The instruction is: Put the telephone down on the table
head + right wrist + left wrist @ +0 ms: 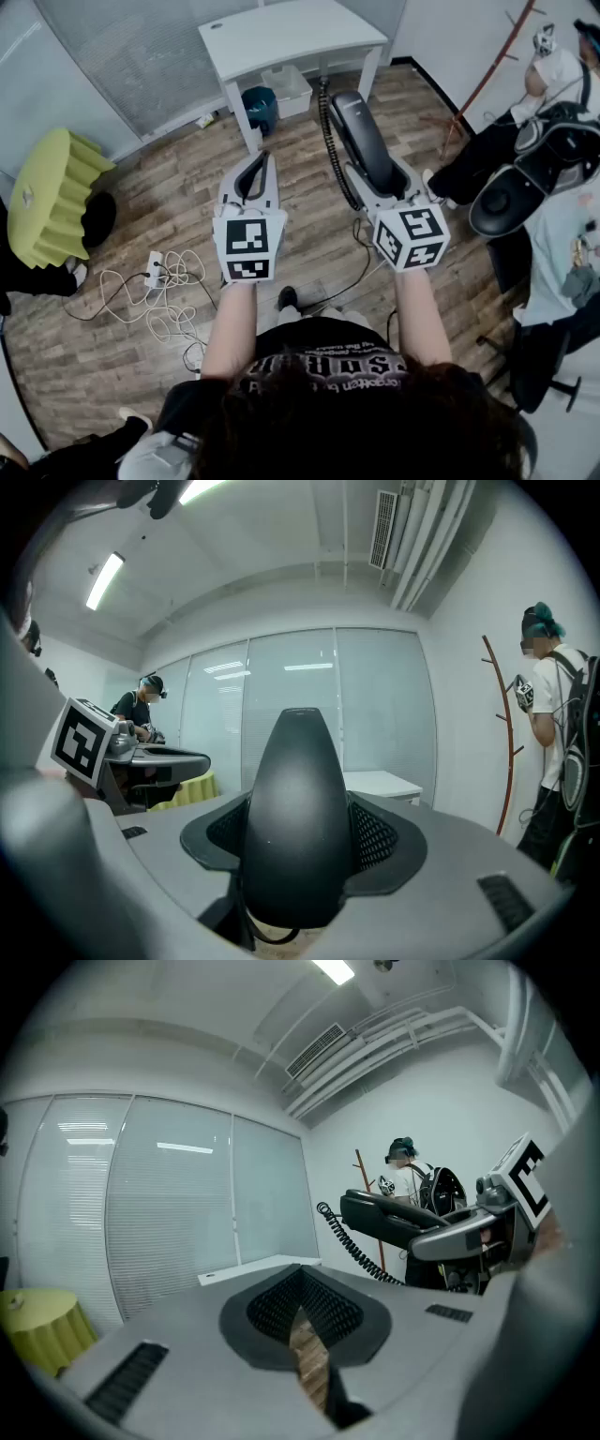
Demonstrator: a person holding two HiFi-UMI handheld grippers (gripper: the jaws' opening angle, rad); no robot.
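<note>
Right gripper (pixel 382 187) is clamping the black telephone handset (pixel 361 131) between its fingers, coiled cord (pixel 330 141) trailing beside them. Left gripper (pixel 255 169) is pressing its fingers together, empty. The handset probably needs lowering level onto the white table (pixel 281 33) beyond the fingertips.

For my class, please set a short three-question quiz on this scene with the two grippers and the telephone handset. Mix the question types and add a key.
1. True or false: the telephone handset lies on the white table.
2. Which gripper holds the handset? A) the left gripper B) the right gripper C) neither
3. Short answer: what does the left gripper hold?

Key: 1 false, because the handset is held up in the air, short of the table. 2 B. 3 nothing, and its jaws are together.
</note>
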